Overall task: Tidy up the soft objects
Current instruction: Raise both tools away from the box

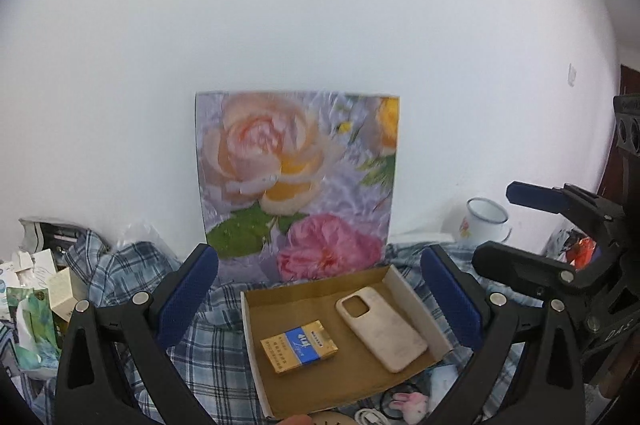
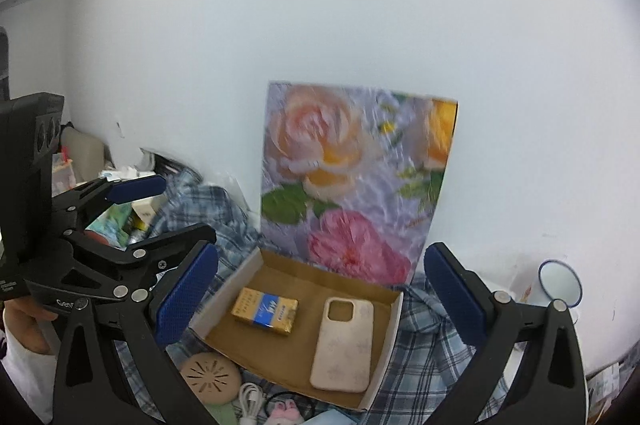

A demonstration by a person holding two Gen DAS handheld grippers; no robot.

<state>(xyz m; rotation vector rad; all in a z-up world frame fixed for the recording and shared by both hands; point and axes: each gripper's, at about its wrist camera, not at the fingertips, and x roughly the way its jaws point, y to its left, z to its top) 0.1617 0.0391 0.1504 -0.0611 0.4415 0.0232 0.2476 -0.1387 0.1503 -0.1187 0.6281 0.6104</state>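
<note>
Blue-gold pack (image 2: 265, 310) in box (image 2: 394, 321), lettering illegible.

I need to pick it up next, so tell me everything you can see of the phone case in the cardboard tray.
The phone case is cream, soft-looking, with rounded corners and faint scuffs or a pale pattern. A rounded square camera cutout sits at its far end. It lies flat, back up, on the brown floor of the open cardboard tray, on the right-hand side near the right wall. Whether a phone is inside cannot be told. The cigarette pack lies apart, to its left. Neither gripper touches it.
</note>
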